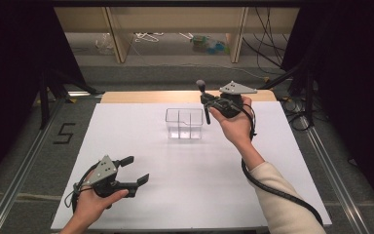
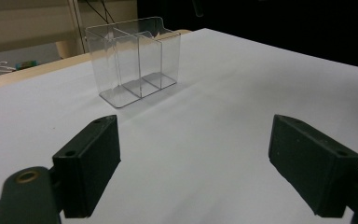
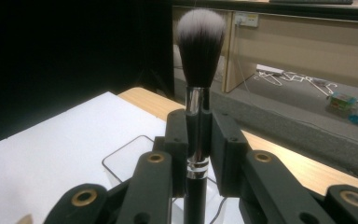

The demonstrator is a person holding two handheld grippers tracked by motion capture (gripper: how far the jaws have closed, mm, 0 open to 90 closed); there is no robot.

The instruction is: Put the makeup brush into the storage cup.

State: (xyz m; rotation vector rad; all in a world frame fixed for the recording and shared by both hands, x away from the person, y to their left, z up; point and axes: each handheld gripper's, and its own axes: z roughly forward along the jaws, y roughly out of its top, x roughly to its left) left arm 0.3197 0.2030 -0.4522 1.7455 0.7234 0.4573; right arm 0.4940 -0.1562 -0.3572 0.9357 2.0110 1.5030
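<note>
Right claw [image 3: 198,154] pinches brush [image 3: 199,56] upright over clear organizer [image 1: 184,123]; next, lower it in. Left claw [image 1: 135,169] spread, idle.

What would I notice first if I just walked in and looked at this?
Probably the fluffy makeup brush, held upright in the right tongs above the far side of the table. Right below it stands a clear plastic box with compartments on the white table, while the left tongs wait open nearby.
</note>
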